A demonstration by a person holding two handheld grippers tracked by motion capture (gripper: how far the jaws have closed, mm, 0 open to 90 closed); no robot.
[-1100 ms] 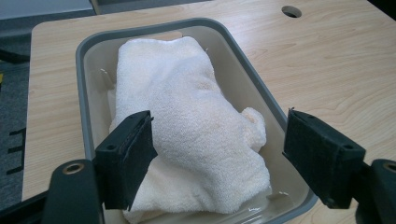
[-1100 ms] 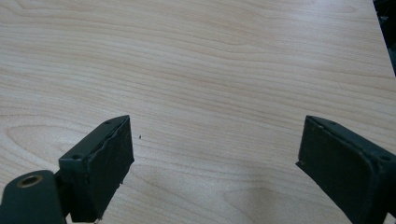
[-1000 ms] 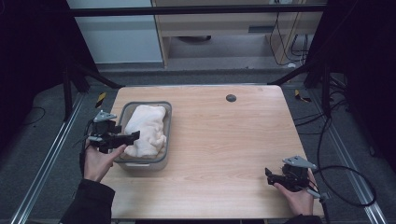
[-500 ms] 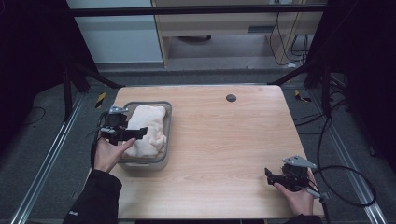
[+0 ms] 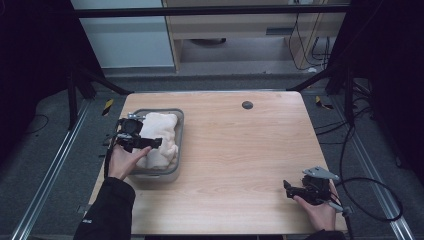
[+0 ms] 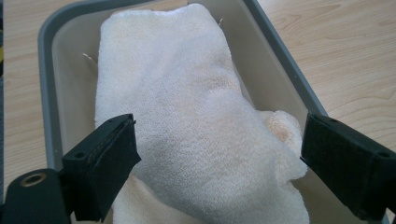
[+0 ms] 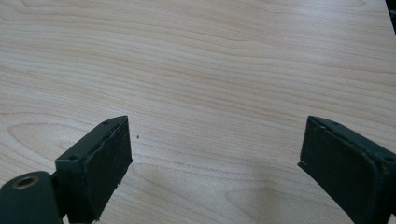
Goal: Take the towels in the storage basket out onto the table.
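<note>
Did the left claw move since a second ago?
Yes. The left claw slid from the grey tray's left rim inward, over the white towel. Its jaws have just been opening, straddling the towel without pressing.

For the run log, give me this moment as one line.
left gripper: open, fingers just widened, either side of towel | towel: in grey tub | right gripper: open, over bare table

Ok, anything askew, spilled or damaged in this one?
Nothing stands out. The towel lies bunched inside the grey tray, the left gripper open over it; the right gripper is open above bare table.
</note>
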